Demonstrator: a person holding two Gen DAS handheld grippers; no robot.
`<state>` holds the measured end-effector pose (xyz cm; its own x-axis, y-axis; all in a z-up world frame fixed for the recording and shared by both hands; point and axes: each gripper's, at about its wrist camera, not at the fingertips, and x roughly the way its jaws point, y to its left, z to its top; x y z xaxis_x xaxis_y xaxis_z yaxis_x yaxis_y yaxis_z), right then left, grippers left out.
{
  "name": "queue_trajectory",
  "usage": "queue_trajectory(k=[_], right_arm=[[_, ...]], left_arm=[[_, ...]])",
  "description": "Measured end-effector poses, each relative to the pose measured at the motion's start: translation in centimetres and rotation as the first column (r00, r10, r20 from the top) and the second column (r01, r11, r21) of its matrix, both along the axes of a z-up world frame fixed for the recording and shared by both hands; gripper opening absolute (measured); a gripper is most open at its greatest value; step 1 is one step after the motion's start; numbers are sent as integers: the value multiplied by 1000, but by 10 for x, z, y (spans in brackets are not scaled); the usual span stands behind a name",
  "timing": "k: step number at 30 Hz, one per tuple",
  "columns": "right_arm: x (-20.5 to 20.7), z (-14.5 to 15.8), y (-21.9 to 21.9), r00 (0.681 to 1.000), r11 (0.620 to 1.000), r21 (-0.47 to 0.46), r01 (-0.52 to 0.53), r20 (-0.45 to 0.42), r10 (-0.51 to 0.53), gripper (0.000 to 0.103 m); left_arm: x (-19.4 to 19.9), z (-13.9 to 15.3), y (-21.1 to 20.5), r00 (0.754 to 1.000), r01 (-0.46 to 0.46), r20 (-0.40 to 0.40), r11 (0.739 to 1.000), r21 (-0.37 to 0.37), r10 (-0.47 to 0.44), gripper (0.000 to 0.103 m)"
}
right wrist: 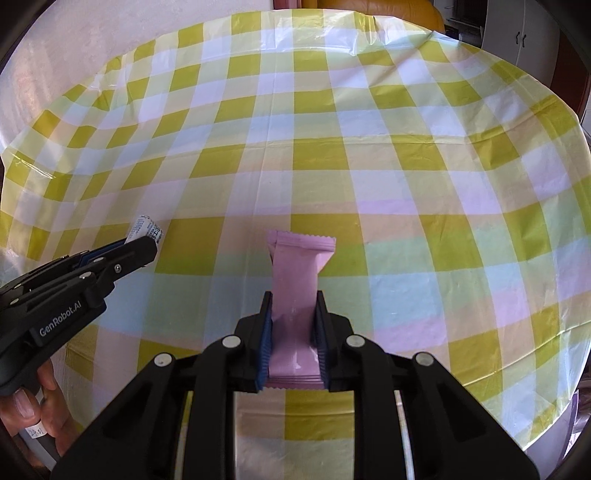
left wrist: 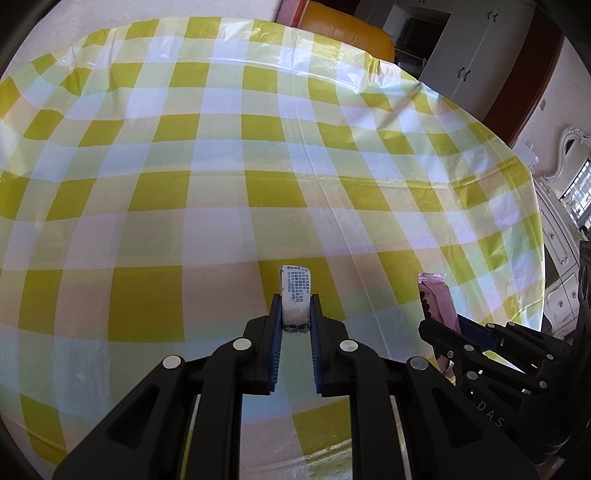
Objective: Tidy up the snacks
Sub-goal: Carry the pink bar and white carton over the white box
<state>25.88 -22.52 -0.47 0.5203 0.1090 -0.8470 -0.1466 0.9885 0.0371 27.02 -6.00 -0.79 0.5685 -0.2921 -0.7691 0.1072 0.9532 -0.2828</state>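
My left gripper (left wrist: 295,301) is shut on a small white snack packet with blue print (left wrist: 295,291), held above the table. My right gripper (right wrist: 293,299) is shut on a pink snack bar wrapper (right wrist: 297,273), also held above the table. The two grippers are side by side. In the left wrist view the right gripper (left wrist: 439,314) shows at the right with the pink wrapper (left wrist: 437,295). In the right wrist view the left gripper (right wrist: 142,245) shows at the left with the white packet (right wrist: 146,229).
A yellow, white and pale green checked plastic tablecloth (left wrist: 221,166) covers the round table. An orange chair (left wrist: 343,33) stands behind the far edge. White cabinets (left wrist: 476,48) stand at the back right. The table edge (right wrist: 554,387) drops off at right.
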Motion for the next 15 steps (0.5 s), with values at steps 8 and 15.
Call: queue_trajectory(k=[8, 15], right_arm=[[-34, 13, -26, 999, 999, -24, 39, 12, -39, 21], [-61, 22, -51, 997, 996, -51, 79, 19, -78, 21]], left_arm=[[-24, 16, -31, 996, 81, 25, 997, -11, -81, 13], [-49, 28, -63, 985, 168, 45, 986, -15, -167, 13]])
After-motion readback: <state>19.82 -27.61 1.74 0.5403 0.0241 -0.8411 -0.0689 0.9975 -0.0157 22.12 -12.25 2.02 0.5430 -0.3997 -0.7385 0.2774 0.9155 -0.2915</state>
